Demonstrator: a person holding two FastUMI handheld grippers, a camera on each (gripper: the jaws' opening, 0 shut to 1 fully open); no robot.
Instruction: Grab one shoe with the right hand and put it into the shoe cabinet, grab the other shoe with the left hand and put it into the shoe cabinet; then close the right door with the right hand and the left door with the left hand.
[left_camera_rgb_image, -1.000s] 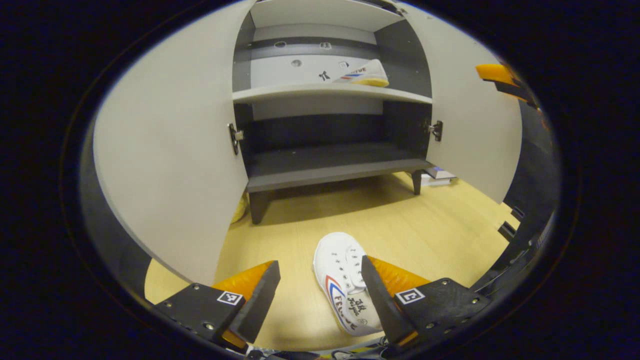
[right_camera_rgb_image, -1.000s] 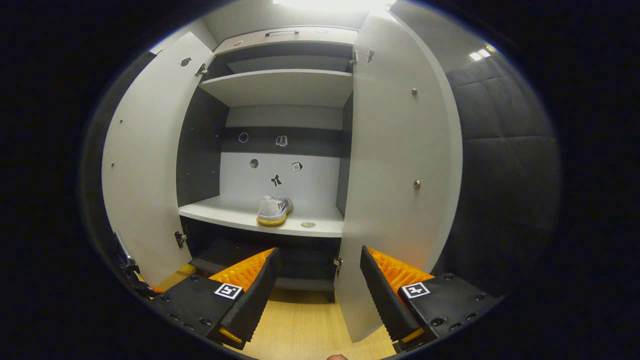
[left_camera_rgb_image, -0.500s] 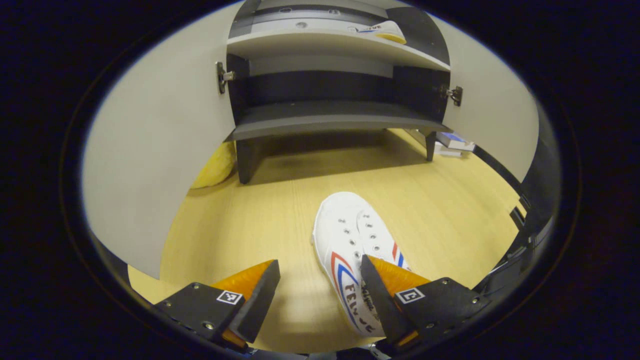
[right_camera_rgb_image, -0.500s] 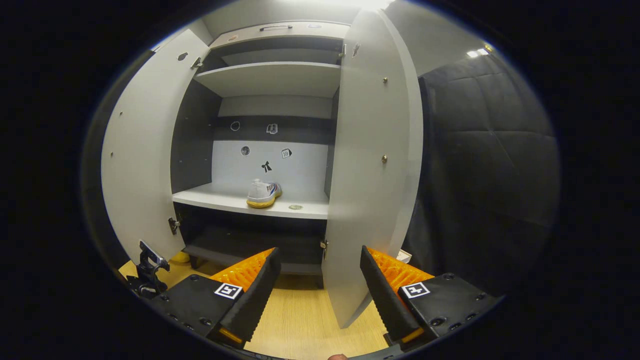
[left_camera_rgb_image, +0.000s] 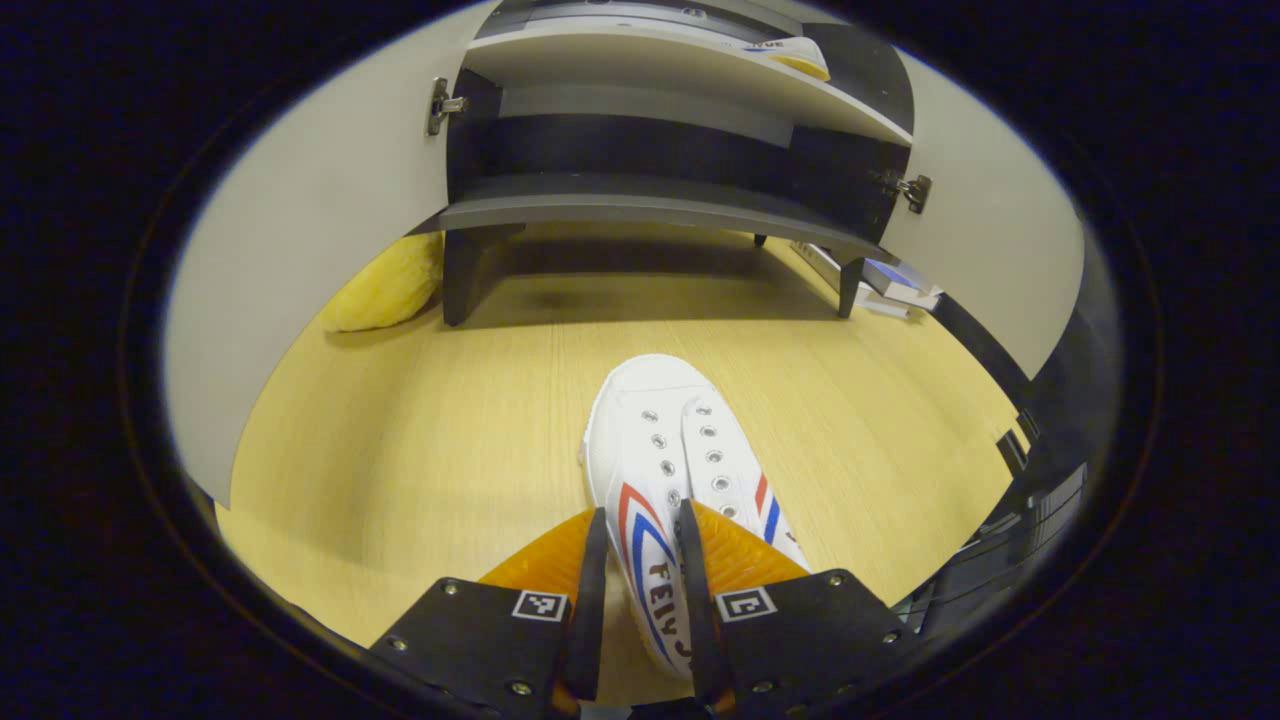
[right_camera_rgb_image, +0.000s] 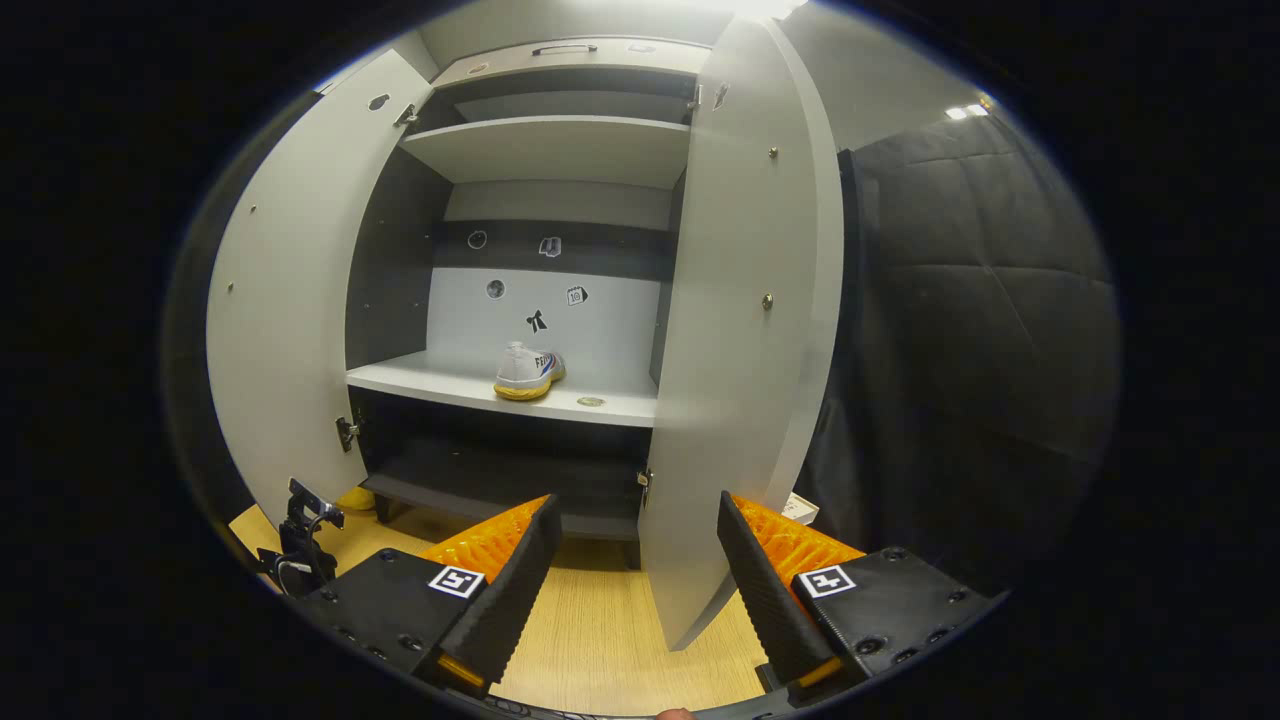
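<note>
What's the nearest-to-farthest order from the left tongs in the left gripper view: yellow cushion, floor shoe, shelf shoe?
1. Floor shoe: between the left tongs, on the wood floor.
2. Yellow cushion: far left, on the floor beside the cabinet leg.
3. Shelf shoe: top right, on the white shelf.

Pale wooden floor (left_camera_rgb_image: 420, 440), black padded wall (right_camera_rgb_image: 980, 330), bright ceiling light (right_camera_rgb_image: 960, 108) overhead.

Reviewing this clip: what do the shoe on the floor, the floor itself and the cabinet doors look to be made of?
The shoe on the floor looks like white canvas: matte cloth, metal-looking eyelets. The floor looks like pale wood or wood-look laminate, with fine straight grain lines and a slight sheen. The cabinet doors look like smooth, matte light grey laminated board, flat with small screw heads; the core cannot be told.
</note>
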